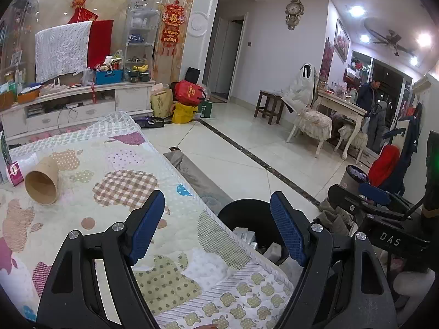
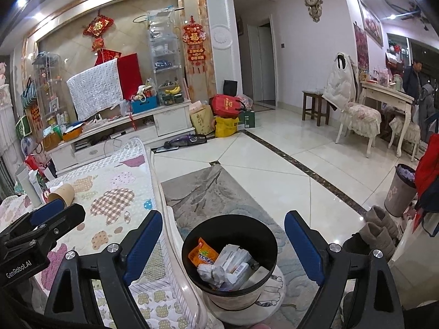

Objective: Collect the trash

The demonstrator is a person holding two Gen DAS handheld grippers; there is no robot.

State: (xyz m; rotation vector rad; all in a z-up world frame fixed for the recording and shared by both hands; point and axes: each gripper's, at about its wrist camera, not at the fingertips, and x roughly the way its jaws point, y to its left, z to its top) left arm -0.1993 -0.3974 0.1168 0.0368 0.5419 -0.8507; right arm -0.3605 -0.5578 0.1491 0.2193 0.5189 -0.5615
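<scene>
Cardboard-brown, a paper cup [image 1: 42, 182] lies tipped on its side on the quilt-covered counter [image 1: 175, 246], well ahead and to the left of the left hand-held gripper [image 1: 219, 230], its open mouth turned toward the camera. A pink-labelled container [image 1: 15, 172] sits just beside the cup on its far left. The left hand-held gripper hangs over the counter's edge with its blue pads spread wide and nothing between them. The right hand-held gripper [image 2: 223, 246] is likewise wide open and holds nothing; directly ahead of it and below, framed between its fingers, stands the black-lined trash bin [image 2: 192, 242] on the floor rug, just beside the counter's edge. Inside the bin lie an orange snack wrapper [image 2: 201, 255], crumpled paper [image 2: 212, 272] and small boxes [image 2: 236, 260].
</scene>
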